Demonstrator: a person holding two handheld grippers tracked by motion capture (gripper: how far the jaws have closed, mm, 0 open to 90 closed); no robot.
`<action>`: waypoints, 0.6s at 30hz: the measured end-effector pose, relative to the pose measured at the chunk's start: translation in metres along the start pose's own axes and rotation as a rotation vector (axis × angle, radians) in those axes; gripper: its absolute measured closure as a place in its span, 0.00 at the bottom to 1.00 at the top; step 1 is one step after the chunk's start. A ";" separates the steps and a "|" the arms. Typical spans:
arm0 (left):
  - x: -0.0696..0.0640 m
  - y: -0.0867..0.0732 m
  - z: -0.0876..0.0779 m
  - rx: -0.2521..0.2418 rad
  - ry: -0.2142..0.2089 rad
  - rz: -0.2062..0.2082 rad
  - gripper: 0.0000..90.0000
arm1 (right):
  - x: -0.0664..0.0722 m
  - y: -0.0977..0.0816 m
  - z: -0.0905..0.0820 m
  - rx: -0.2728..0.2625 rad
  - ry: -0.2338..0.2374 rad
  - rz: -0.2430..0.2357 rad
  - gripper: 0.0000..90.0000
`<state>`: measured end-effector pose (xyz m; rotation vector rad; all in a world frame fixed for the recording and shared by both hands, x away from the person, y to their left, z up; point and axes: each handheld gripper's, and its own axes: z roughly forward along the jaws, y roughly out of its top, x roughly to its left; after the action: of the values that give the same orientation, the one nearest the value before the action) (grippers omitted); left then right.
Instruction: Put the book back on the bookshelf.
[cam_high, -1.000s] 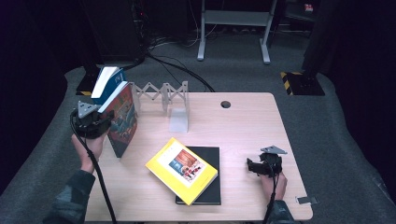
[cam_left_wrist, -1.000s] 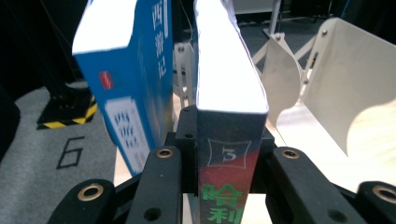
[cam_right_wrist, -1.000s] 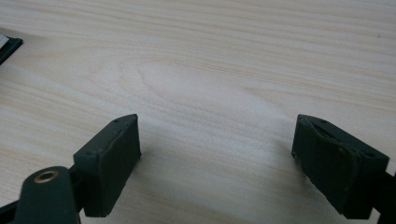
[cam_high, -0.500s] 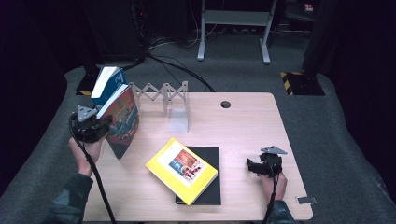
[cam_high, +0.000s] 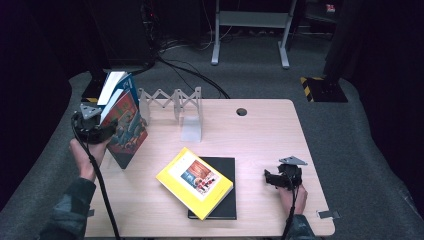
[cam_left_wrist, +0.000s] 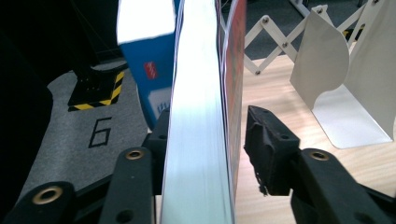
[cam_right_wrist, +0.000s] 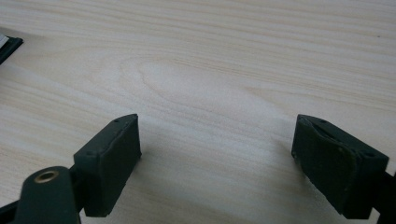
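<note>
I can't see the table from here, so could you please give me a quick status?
Left hand-held gripper just opening, red book between jaws, upright. Right hand-held gripper open, idle on table.

The high view looks from above the person's side, forward and down, and takes in the whole table (cam_high: 250, 135) with the dark floor behind it. The left gripper view sits very near a standing book (cam_left_wrist: 198, 116) and looks along its page edge toward the white folding rack (cam_left_wrist: 327, 70); the same book (cam_high: 125, 125) and rack (cam_high: 175, 102) stand at the far left of the table in the high view. The right gripper view looks down at the bare wood (cam_right_wrist: 210, 70) from close above, with the corner of a black book (cam_right_wrist: 7, 44) at its left edge; the high view has this black book (cam_high: 225, 200) near the front middle.
</note>
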<state>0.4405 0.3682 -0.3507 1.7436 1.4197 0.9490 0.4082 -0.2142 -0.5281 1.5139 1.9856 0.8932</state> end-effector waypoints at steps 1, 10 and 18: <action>-0.001 0.002 0.001 -0.011 0.009 0.005 0.62 | 0.000 0.000 0.000 0.000 0.000 0.000 0.16; -0.003 0.016 0.007 -0.002 0.013 0.053 0.78 | 0.000 0.000 0.000 0.000 -0.002 0.008 0.16; -0.013 0.020 0.008 -0.062 0.006 0.027 0.83 | 0.000 0.000 0.000 -0.001 -0.001 0.010 0.16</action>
<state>0.4555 0.3515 -0.3392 1.7189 1.3596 1.0030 0.4083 -0.2142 -0.5280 1.5245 1.9784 0.8967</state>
